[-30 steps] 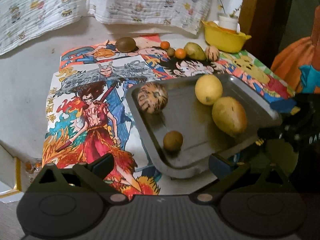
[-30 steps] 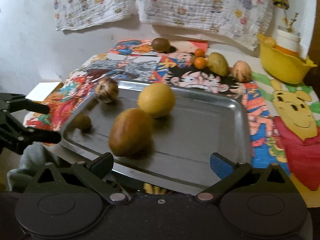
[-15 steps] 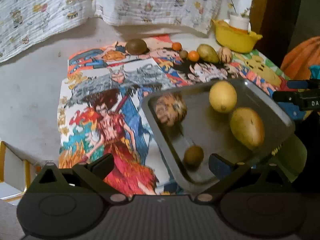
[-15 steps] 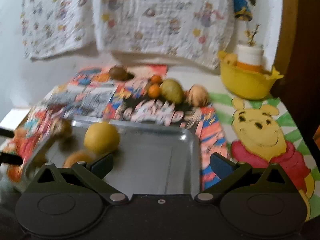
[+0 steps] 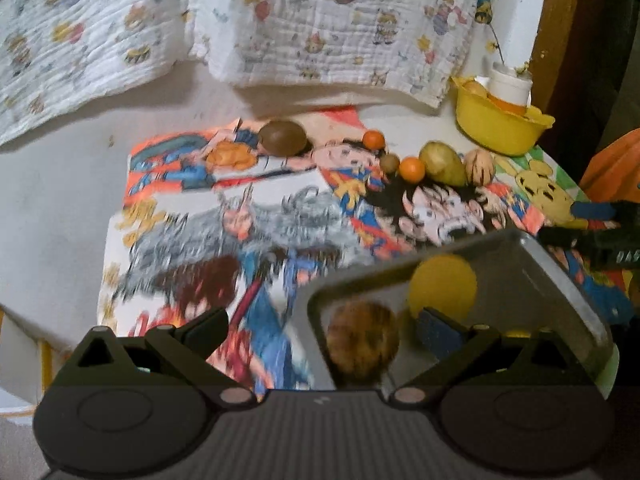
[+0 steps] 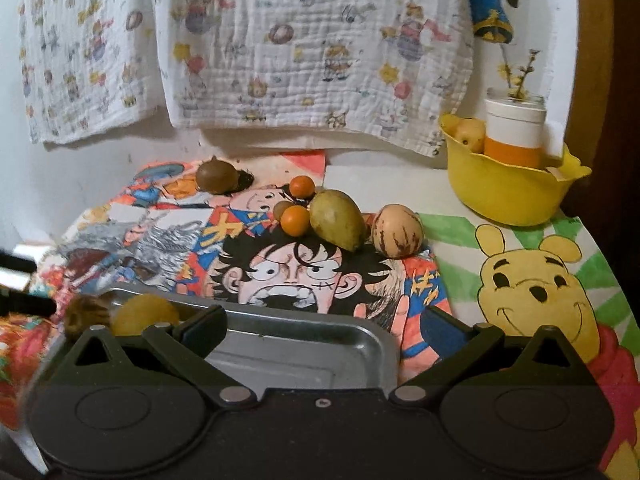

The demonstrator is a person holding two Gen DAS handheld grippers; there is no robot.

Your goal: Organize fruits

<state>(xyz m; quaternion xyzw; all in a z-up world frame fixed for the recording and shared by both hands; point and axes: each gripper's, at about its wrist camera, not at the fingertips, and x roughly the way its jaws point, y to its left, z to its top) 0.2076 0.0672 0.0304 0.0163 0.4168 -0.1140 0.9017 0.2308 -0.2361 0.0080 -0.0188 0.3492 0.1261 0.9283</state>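
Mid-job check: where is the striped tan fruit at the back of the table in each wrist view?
Left wrist: striped tan fruit upper right, last in the back row, beside the green fruit.
Right wrist: striped tan fruit right of centre, beside the green fruit.
Shared landmark: yellow bowl, behind and to its right.

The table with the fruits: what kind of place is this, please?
Probably a home, perhaps a child's room: cartoon posters cover the table, a printed cloth hangs behind, and a yellow bowl stands nearby.
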